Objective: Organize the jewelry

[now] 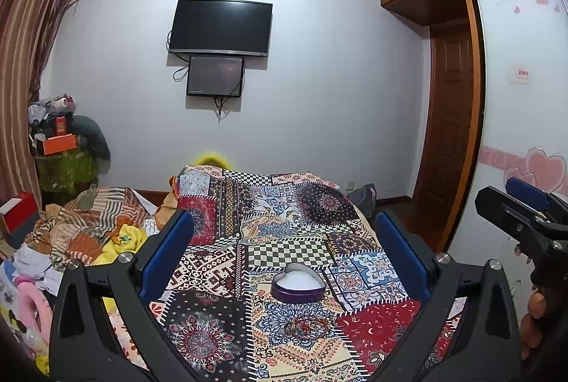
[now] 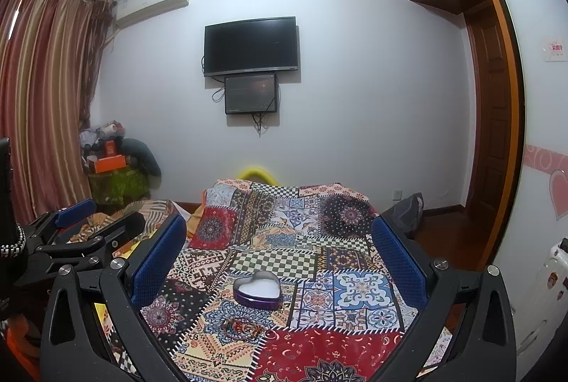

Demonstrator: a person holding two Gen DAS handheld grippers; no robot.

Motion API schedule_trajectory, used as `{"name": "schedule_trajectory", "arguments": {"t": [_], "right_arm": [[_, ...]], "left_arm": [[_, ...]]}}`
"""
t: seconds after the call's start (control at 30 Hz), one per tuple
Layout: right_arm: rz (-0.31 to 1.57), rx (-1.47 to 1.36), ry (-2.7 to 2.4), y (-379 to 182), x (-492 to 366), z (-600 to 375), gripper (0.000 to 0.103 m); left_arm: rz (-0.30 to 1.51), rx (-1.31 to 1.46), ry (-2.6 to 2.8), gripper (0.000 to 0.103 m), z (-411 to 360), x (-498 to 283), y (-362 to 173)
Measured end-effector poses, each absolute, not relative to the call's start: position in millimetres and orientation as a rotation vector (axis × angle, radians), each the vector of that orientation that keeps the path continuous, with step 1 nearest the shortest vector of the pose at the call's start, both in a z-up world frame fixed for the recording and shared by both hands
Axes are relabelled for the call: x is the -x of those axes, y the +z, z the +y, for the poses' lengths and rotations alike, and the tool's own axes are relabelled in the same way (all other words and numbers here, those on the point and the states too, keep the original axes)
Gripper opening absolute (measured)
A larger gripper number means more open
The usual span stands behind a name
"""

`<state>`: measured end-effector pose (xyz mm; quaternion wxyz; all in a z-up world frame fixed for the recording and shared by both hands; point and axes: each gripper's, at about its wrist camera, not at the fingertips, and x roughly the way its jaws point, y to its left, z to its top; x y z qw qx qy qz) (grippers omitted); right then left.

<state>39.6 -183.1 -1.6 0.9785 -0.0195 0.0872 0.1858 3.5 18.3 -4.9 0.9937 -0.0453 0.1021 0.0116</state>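
Note:
A purple heart-shaped tin [image 1: 298, 282] with a white inside sits open on the patchwork cloth [image 1: 220, 275]; it also shows in the right wrist view [image 2: 257, 288]. A beaded bracelet [image 1: 306, 326] lies on the cloth just in front of the tin, also seen in the right wrist view [image 2: 241, 325]. My left gripper [image 1: 284, 240] is open and empty, held above the cloth behind the tin. My right gripper [image 2: 278, 240] is open and empty, at about the same height. Each gripper shows at the edge of the other's view: the right [image 1: 522, 204], the left [image 2: 96, 215].
The cloth covers a bed or table that runs toward a white wall with a TV [image 1: 220, 27]. Crumpled clothes [image 1: 88, 233] pile up at the left. A wardrobe with heart stickers [image 1: 525, 133] and a wooden door [image 1: 447, 133] stand at the right.

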Motion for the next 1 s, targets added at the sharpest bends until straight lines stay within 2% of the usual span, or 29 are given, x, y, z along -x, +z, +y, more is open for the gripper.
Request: {"name": "schedule_trajectory", "arguments": {"t": [1.0], "right_arm": [[0.174,0.037,0.379,-0.8,-40.4,-179.8,0.103]], "left_arm": [[0.208,0.097,0.021,0.103,16.6,-4.5,-8.1]]}}
